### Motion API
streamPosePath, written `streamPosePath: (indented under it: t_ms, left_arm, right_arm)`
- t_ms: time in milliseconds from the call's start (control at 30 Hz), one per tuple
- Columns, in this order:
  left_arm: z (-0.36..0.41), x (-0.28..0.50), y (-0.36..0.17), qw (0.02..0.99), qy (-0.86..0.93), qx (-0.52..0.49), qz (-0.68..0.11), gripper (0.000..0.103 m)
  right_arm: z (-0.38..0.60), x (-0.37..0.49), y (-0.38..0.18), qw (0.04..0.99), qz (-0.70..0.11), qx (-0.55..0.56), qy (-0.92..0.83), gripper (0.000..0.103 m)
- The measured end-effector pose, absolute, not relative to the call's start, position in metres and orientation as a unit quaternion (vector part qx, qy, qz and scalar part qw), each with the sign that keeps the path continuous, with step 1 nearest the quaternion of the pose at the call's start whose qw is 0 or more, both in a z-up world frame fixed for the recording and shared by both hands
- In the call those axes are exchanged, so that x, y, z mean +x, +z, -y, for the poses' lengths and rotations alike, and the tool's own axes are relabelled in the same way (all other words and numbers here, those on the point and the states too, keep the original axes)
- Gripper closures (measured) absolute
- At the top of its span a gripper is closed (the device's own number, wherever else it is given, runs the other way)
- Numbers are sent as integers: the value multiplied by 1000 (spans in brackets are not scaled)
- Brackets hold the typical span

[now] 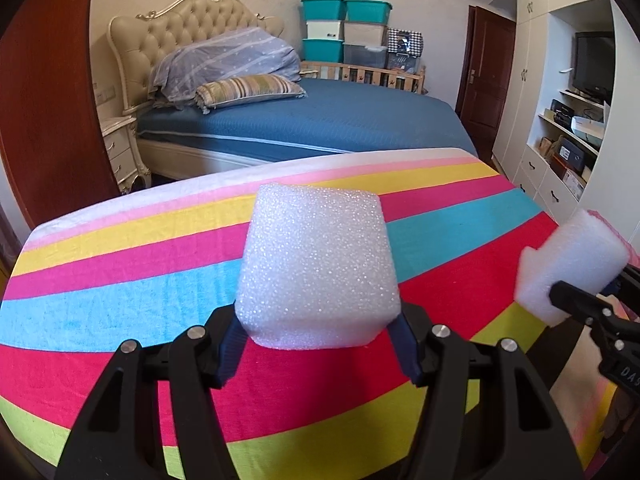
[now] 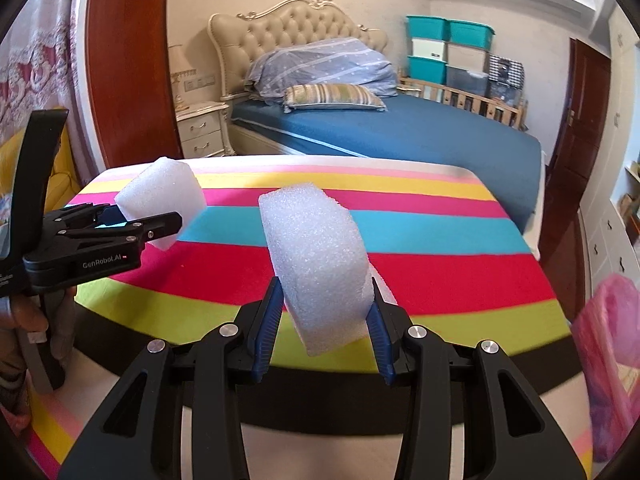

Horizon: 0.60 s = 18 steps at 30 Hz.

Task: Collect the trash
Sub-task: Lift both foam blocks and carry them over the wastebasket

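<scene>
Both pickups are done: the left gripper (image 1: 318,334) clamps one foam block (image 1: 318,268) and the right gripper (image 2: 326,334) another foam block (image 2: 320,264), both lifted above the striped table (image 2: 440,264); disposal remains, perhaps into the pink bag (image 2: 612,360).

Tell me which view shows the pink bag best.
The right wrist view: the pink bag shows at its right edge, beyond the striped table, though blurred and cut off. The left wrist view shows at most a pink sliver behind the right claw's foam block.

You get bright, even daylight and strong colour on the striped surface (image 1: 120,264). Fisheye bending curves its far edge, dark vignette fills both views' corners, and the pink bag (image 2: 612,360) right of it smears.
</scene>
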State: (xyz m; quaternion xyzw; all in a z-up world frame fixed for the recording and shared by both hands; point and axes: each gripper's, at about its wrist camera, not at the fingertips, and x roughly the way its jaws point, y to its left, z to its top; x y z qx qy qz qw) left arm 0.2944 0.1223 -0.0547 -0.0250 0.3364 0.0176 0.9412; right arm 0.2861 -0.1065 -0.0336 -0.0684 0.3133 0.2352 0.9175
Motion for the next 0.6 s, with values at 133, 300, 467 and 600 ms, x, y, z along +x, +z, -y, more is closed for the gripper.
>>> streamPosePath:
  t_ms: [133,300,467,600]
  left_arm:
    - [-110,292,-53,944,-3,-15,-329,43]
    - [-84,283,-53,945,-39,1,-325,43]
    - [-53,273,-52,942,-75,26,-326,43]
    - [-29,261,-50,941,-96,39,-323,43]
  right_arm:
    - [126,277,-36,920,-315,-56,228,63]
    - [147,270,-41,921,-321,-38,215,63]
    - [163,268,-43,924,-321,-28,205,63]
    - [173,268,-42,927,-318,-16,197,63]
